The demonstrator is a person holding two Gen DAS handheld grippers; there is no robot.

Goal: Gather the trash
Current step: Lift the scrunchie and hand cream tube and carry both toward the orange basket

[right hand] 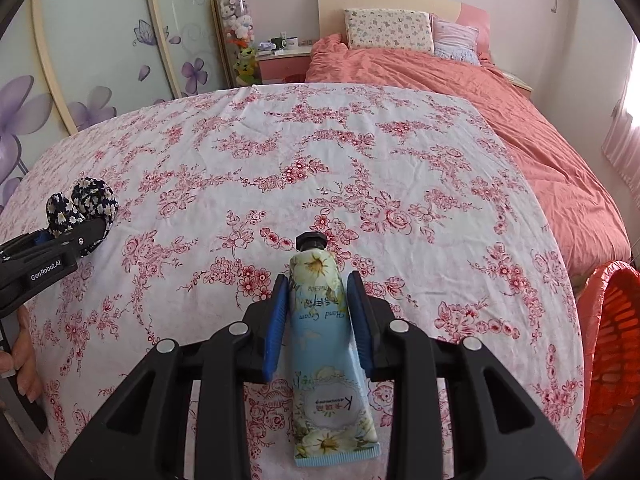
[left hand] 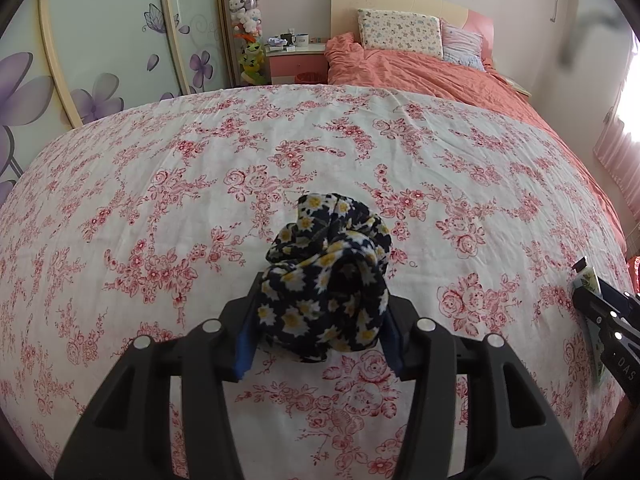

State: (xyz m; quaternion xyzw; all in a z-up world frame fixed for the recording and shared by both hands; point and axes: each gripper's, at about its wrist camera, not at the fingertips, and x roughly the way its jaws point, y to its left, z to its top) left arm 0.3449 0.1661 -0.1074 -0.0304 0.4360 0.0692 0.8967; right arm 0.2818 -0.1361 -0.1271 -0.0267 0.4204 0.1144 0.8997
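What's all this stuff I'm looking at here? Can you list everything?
Scrunchie: one, navy with daisies, between the left gripper's pads.
Hand cream tube: one, pale blue floral, black cap, between the right gripper's pads.
Floral sheet: one, white with red roses, under both.
Basket: one, orange-red mesh, at the sheet's right edge.
Bed: one, salmon duvet, two pillows, behind.
Nightstand: one, pink, with mugs.
Plush toys: several, in a clear column.
Left gripper: black, blue pads.
Right gripper: same.

A crumpled navy daisy-print fabric scrunchie [left hand: 328,276] sits between the left gripper's [left hand: 320,320] fingers, while a pale-blue floral hand-cream tube [right hand: 324,344], black cap forward, lies between the right gripper's [right hand: 320,320].
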